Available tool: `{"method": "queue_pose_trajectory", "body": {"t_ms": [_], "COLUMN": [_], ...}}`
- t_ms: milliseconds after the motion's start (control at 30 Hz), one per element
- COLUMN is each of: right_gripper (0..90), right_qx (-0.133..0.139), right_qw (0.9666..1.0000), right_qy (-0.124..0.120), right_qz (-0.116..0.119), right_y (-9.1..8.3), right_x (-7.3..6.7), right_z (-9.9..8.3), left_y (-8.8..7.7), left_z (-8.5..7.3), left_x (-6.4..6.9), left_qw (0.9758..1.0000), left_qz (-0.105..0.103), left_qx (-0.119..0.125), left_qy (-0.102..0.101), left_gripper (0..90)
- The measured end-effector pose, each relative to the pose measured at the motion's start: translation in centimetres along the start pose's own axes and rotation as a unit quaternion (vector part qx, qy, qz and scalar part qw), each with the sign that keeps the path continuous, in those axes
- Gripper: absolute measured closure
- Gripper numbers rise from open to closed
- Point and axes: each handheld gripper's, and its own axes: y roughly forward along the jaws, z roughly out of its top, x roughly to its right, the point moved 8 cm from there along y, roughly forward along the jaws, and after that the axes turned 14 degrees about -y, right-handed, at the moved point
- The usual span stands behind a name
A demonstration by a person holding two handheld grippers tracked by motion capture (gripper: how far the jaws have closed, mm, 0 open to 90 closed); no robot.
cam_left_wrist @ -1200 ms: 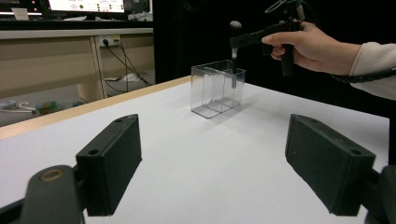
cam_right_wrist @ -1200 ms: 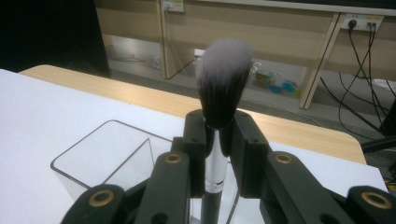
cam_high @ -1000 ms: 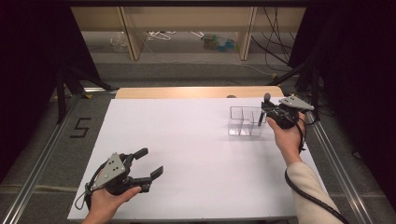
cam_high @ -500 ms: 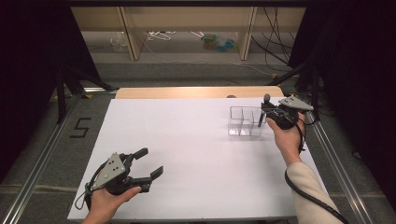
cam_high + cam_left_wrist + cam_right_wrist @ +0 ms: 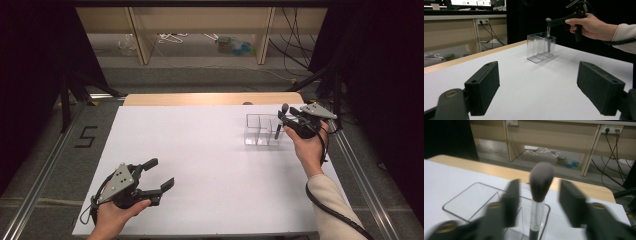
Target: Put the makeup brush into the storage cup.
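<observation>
A makeup brush with a grey tuft and a silver ferrule stands handle-down in the end compartment of a clear divided box at the table's right rear. My right gripper hovers over that box. Its jaws have just been opening and now stand apart on either side of the brush without pressing it. The left gripper view also catches the brush under the right gripper above the box. Near the front left edge my left gripper is held open with nothing in it.
The white table top has a wooden strip along its far edge. Beyond it are shelf legs and cables on the floor. A cable trails from the right gripper along the sleeve.
The right gripper's jaws have parted from the brush, which stays upright in the box. Neither hand has shifted.
</observation>
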Motion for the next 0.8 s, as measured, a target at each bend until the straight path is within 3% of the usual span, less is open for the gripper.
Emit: {"method": "queue_pose_trajectory", "body": {"t_ms": [67, 167, 633, 800], "right_gripper": [25.6, 15.8, 15.6, 15.6], "right_qx": [0.002, -0.003, -0.013, 0.004], "right_qw": [1.0, 1.0, 0.9994, 0.9986], "right_qy": [0.003, 0.005, -0.011, -0.027], "right_qz": [-0.003, -0.003, 0.028, 0.046], "right_y": [0.1, 0.0, -2.0, -2.9], "right_x": [0.2, 0.3, -0.2, -0.9], "right_z": [0.0, -0.1, -0.2, 0.1], "left_y": [0.0, 0.0, -0.1, -0.1], "left_z": [0.0, 0.0, 0.2, 0.2], "left_x": [0.0, 0.0, -0.3, -0.5], "left_qw": [1.0, 1.0, 0.9999, 1.0], "left_qz": [0.0, 0.0, 0.006, 0.007], "left_qx": [0.001, 0.001, 0.006, 0.006], "left_qy": [0.0, 0.0, -0.006, -0.003], "left_gripper": [17.9, 17.9, 17.8, 17.7]}}
